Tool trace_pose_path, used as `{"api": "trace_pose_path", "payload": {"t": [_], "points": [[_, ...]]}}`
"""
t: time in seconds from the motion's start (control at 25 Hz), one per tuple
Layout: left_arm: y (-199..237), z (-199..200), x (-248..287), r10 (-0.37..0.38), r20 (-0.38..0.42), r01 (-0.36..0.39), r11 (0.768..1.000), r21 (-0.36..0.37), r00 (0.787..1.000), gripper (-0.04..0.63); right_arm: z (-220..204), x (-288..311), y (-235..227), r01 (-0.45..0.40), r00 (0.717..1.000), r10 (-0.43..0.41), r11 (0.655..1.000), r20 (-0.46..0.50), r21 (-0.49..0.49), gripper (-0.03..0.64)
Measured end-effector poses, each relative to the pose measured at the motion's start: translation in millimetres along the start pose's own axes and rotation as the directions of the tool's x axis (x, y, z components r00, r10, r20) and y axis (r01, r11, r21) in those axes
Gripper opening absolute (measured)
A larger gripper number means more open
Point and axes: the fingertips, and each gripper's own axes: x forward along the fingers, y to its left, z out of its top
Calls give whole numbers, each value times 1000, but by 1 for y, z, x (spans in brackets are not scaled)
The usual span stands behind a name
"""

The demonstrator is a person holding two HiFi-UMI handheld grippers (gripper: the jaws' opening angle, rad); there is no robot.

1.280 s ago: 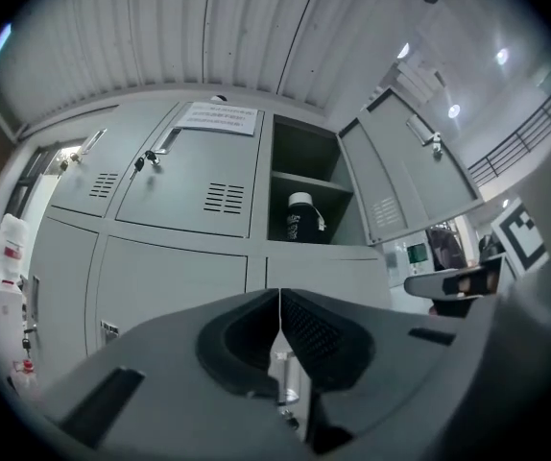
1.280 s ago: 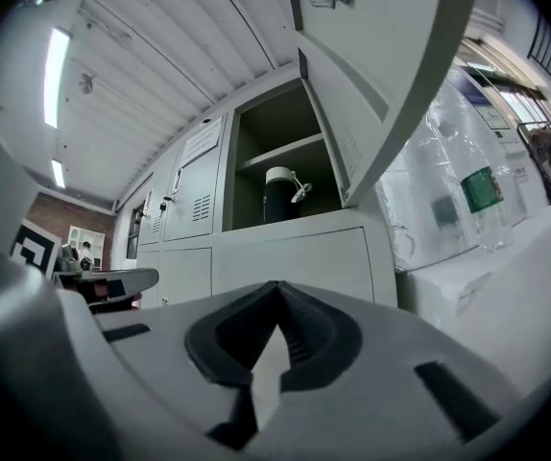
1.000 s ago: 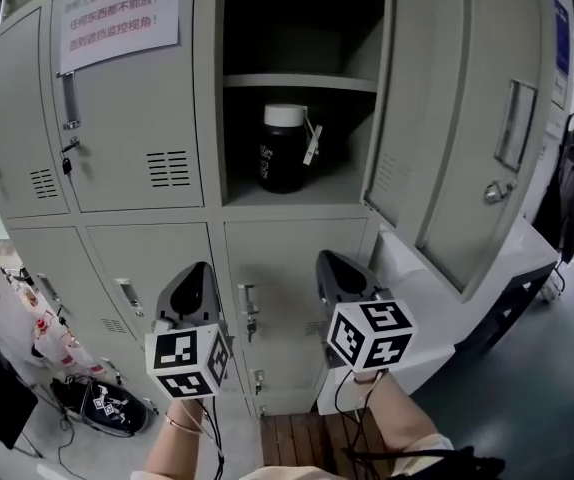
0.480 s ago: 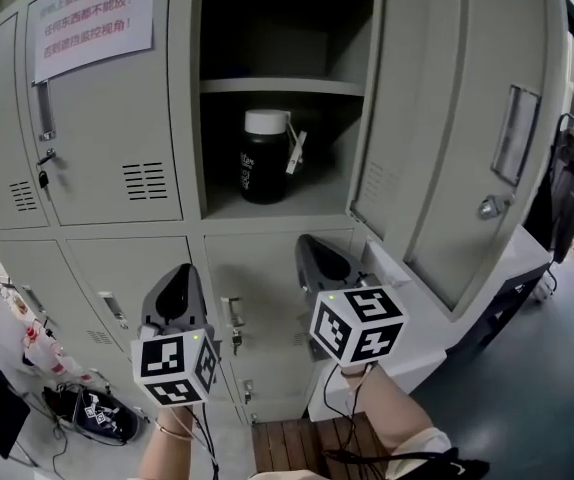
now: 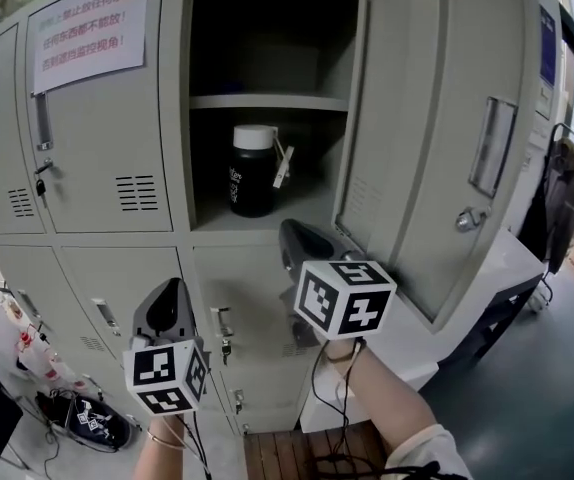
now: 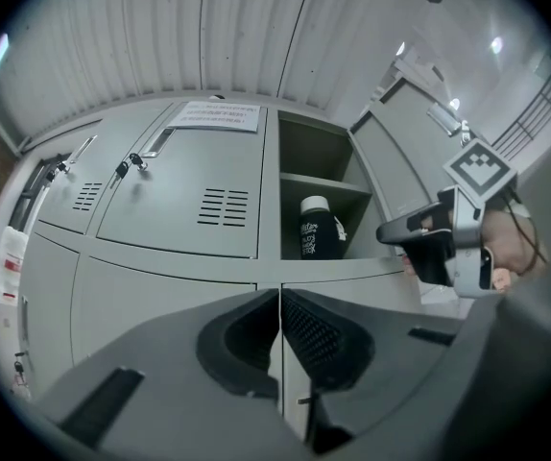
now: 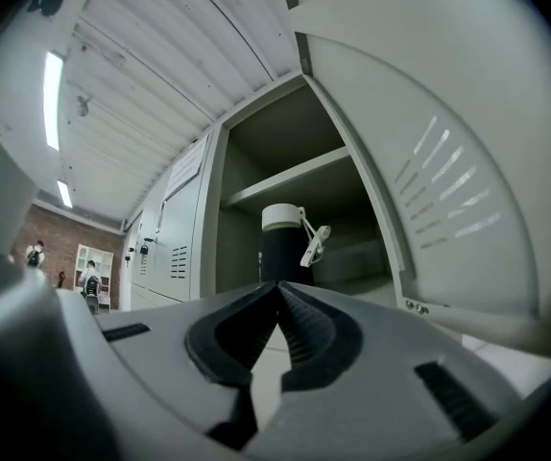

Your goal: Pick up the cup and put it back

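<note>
Though unclear overhead — right gripper (image 7: 277,285) closed

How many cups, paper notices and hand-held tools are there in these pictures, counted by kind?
Cup: 1, the black cup with a white lid in the open locker
Paper notice: 1, the paper notice on a closed door
Tools: 2, the left tool and the right tool
Total: 4

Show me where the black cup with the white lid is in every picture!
Head view: cup, upper middle, inside the open locker.
Left gripper view: cup, centre, right of the vented door.
Right gripper view: cup, centre, left of the open door.
Shared landmark: the shelf above it.
</note>
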Motion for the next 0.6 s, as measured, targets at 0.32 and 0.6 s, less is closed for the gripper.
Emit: {"api": "trace_pose_path", "payload": {"t": [0.32,0.6], "points": [[8,-3,-7,22,-8,-22,1000,8,1000,8,18,17,10,-34,999,33,998,-18,-55,100],[16,-9,-9,27,-10,-27,1000,6,1000,8,24,46,19,-44,995,34,992,-91,-114,169]]}}
